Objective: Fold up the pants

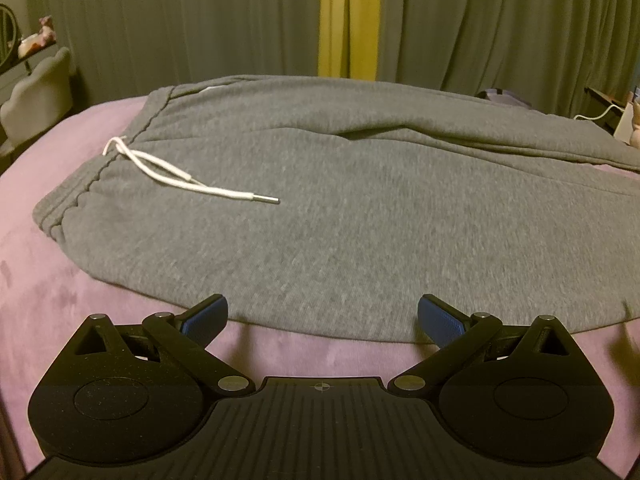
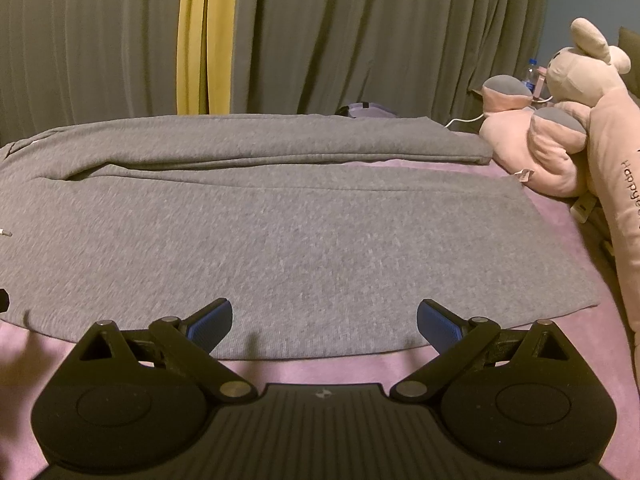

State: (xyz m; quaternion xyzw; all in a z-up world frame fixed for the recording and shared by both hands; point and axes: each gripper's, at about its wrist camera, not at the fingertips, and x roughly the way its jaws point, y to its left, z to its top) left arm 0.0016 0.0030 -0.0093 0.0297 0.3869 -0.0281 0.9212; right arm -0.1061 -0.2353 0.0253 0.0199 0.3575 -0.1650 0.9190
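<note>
Grey sweatpants [image 1: 340, 208] lie flat across a purple bed cover [image 1: 48, 280]. The waistband is at the left, with a white drawstring [image 1: 172, 172] lying on the fabric. In the right wrist view the pants [image 2: 280, 240] show both legs running to the right, hems near the plush toy. My left gripper [image 1: 322, 316] is open at the near edge of the hip area, blue pads just over the fabric edge. My right gripper [image 2: 324, 320] is open at the near edge of the nearer leg. Neither holds anything.
A large pink plush toy [image 2: 580, 128] lies at the right end of the bed beside the leg hems. Grey curtains [image 2: 360, 40] with a yellow strip [image 2: 204, 40] hang behind. A pale chair [image 1: 40, 92] stands at far left. A water bottle [image 2: 530, 72] stands far right.
</note>
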